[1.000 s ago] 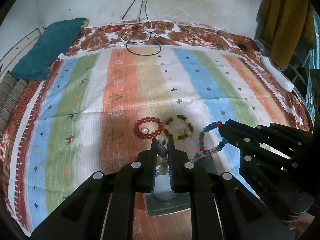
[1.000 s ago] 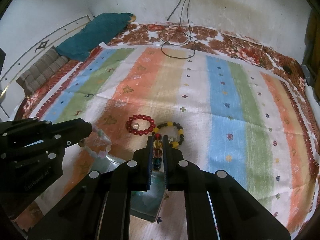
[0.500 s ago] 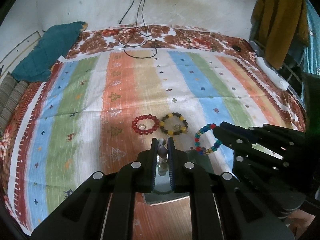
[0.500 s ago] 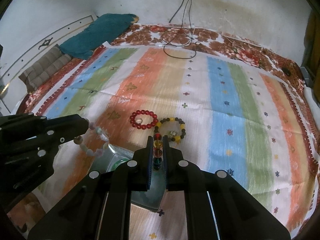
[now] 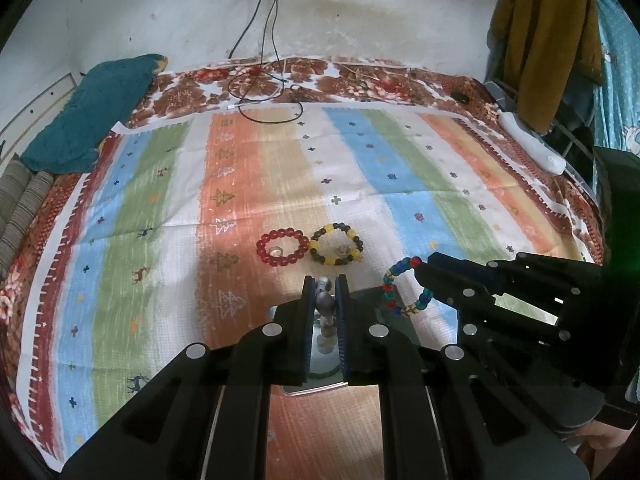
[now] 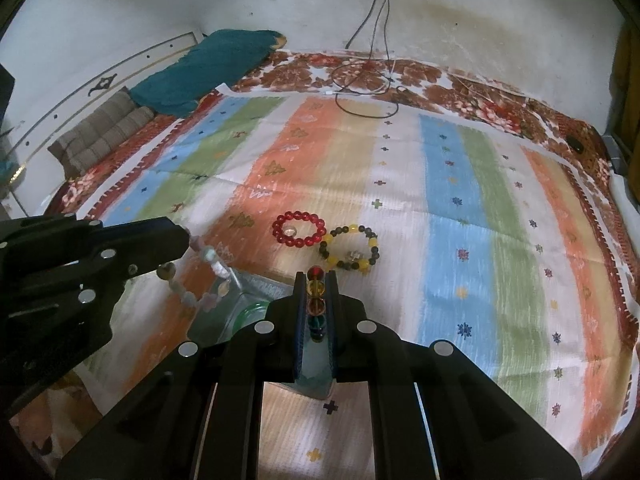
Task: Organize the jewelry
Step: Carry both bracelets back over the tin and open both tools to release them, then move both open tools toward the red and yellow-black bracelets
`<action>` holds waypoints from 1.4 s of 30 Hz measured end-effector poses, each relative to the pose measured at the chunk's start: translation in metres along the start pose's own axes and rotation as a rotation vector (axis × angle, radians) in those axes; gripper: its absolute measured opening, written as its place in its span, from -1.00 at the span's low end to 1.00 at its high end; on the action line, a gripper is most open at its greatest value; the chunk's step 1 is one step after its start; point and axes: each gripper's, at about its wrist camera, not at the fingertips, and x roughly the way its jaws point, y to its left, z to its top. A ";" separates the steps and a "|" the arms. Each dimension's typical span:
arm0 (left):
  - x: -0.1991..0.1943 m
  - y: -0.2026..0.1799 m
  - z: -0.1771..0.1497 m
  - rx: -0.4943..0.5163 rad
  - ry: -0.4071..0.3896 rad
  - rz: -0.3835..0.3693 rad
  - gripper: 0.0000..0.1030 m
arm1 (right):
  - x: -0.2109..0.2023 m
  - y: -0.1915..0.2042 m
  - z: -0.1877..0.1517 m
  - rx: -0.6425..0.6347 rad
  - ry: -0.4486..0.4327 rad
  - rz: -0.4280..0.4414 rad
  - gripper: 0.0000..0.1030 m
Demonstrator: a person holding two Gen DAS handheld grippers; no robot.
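Bracelets lifted higher than a second ago, both tools risen off the bed: left tool point(image 5: 325, 292) clamped narrow on a pale grey-pink bead bracelet point(image 6: 200, 280), right tool point(image 6: 316, 300) clamped on a multicolour glass bead bracelet point(image 5: 394, 284), both hanging over a clear glass tray point(image 6: 236, 312). Likely heading to join the red bead bracelet point(image 5: 280, 247) and yellow-black bead bracelet point(image 5: 336, 244) laid out on the striped bedsheet point(image 5: 400, 184). No readable writing.

A red bead bracelet point(image 5: 280, 247) and a black-and-yellow bead bracelet point(image 5: 336, 244) are seen just ahead of the black left gripper point(image 5: 325, 285), on a cloth point(image 5: 248, 184) striped in orange, blue, green, beige and white with small crosses and trees. Red, amber and blue beads point(image 6: 315, 300) are clamped in the black right gripper point(image 6: 316, 280). A teal blanket point(image 5: 92, 120) is seen far left.
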 end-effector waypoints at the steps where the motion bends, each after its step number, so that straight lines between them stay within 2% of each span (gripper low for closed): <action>1: 0.000 0.000 0.000 0.001 0.002 0.001 -0.81 | -0.001 0.000 -0.001 -0.001 -0.001 0.002 -0.80; 9: 0.003 -0.001 -0.003 -0.009 0.027 0.005 -0.78 | 0.002 -0.001 -0.003 0.017 0.032 0.035 -0.79; 10: 0.004 0.000 -0.003 -0.021 0.031 0.016 -0.66 | 0.002 -0.003 -0.003 0.024 0.032 0.029 -0.78; 11: 0.004 0.001 -0.003 -0.027 0.034 0.022 -0.58 | 0.002 -0.005 -0.003 0.036 0.030 0.022 -0.75; 12: 0.005 0.003 -0.003 -0.033 0.033 0.029 -0.56 | 0.001 -0.008 -0.002 0.046 0.030 0.016 -0.61; 13: 0.005 0.006 -0.003 -0.041 0.033 0.038 -0.56 | 0.001 -0.009 -0.002 0.054 0.030 0.009 -0.38; 14: 0.005 0.008 -0.003 -0.048 0.034 0.041 -0.55 | 0.002 -0.011 -0.002 0.061 0.034 0.001 -0.34; 21: 0.010 0.025 0.000 -0.102 0.046 0.062 -0.39 | 0.015 -0.022 0.000 0.081 0.084 -0.034 -0.28; 30: 0.024 0.036 0.006 -0.120 0.072 0.078 -0.24 | 0.022 -0.032 0.009 0.105 0.081 -0.083 -0.15; 42: 0.054 0.042 0.023 -0.108 0.120 0.105 0.13 | 0.044 -0.039 0.024 0.106 0.121 -0.079 0.17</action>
